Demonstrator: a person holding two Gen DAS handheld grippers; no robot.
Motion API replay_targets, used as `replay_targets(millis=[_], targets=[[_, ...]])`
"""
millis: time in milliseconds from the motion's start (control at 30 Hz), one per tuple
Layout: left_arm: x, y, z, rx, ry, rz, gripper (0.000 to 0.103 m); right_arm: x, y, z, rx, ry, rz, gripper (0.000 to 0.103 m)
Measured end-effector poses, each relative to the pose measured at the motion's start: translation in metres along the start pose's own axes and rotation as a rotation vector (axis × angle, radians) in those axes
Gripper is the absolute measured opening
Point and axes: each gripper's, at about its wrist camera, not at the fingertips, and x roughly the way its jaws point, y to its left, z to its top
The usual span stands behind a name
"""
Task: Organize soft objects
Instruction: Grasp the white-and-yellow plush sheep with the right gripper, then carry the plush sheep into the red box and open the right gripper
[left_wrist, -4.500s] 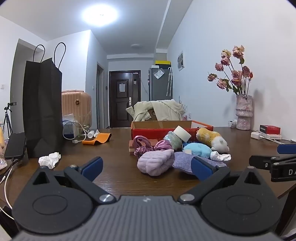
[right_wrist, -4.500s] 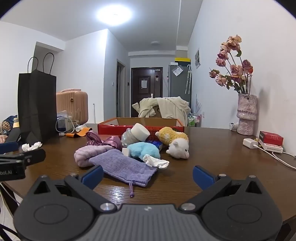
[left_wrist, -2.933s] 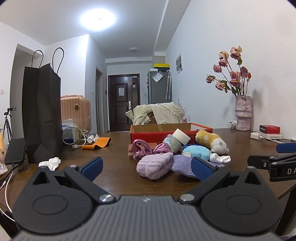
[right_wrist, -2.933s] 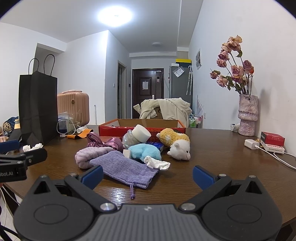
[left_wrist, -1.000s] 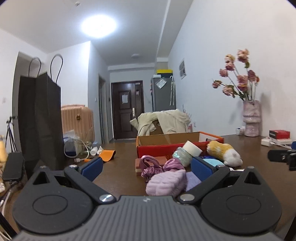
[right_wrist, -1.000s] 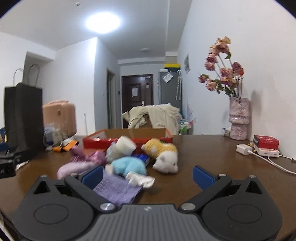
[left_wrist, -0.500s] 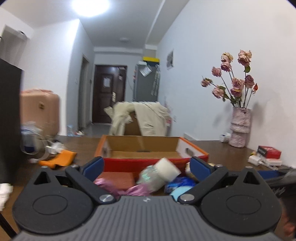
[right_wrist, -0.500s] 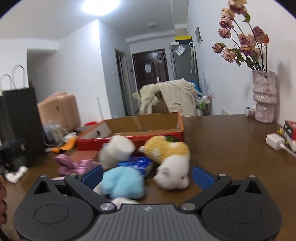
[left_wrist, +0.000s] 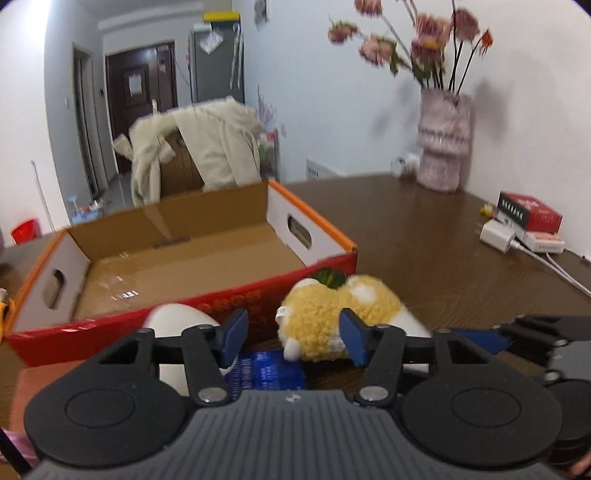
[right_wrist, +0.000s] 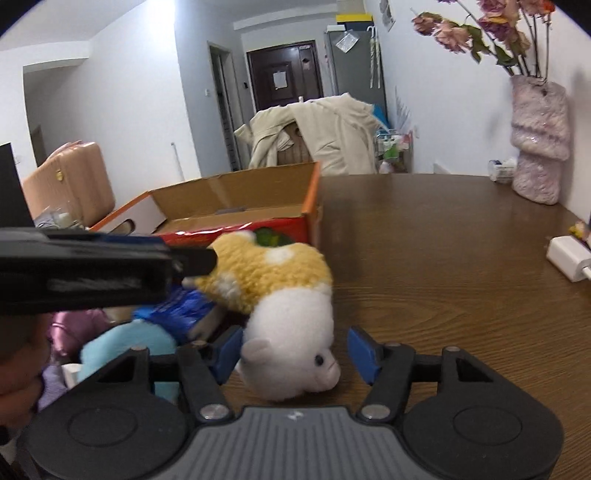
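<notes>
A yellow and white plush animal (left_wrist: 343, 306) (right_wrist: 280, 295) lies on the brown table in front of an open red cardboard box (left_wrist: 184, 254) (right_wrist: 236, 214). My left gripper (left_wrist: 293, 334) is open with its fingers on either side of the plush's yellow body. My right gripper (right_wrist: 295, 350) is open with its fingers on either side of the plush's white head. A light blue plush (right_wrist: 125, 347), a blue packet (left_wrist: 266, 371) (right_wrist: 177, 306) and a white-capped bottle (left_wrist: 177, 325) lie beside it.
A pink vase of dried roses (left_wrist: 443, 147) (right_wrist: 539, 144) stands at the back right. A red box (left_wrist: 528, 214) and white chargers (left_wrist: 498, 236) (right_wrist: 569, 258) lie by the wall. A pink satin item (right_wrist: 77, 325) lies left. A chair with a beige coat (left_wrist: 203, 147) stands behind the box.
Both grippers have moved forward and down to the plush animal, which now sits between each pair of fingers. The fingers have narrowed from their wide spread.
</notes>
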Motion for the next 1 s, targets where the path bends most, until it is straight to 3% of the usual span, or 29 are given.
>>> replay_targets(millis=[133,200,367,767,1000], targets=[[0.018,0.003,0.0,-0.045,0.064,-0.082,0.04,0.008,-0.014,0.001,0.016,0.027,0.068,0.058],[0.023,0.004,-0.001,-0.062,0.09,-0.094,0.04,0.014,-0.021,0.002,0.038,0.034,0.106,0.058],[0.018,0.005,-0.003,-0.068,0.069,-0.101,0.034,0.017,-0.02,0.0,0.031,0.039,0.124,0.052],[-0.084,0.018,0.0,-0.09,-0.098,-0.163,0.033,-0.091,0.028,0.008,-0.04,-0.13,0.117,0.05],[-0.091,0.062,0.036,-0.168,-0.158,-0.186,0.033,-0.093,0.065,0.053,-0.129,-0.191,0.109,0.049]])
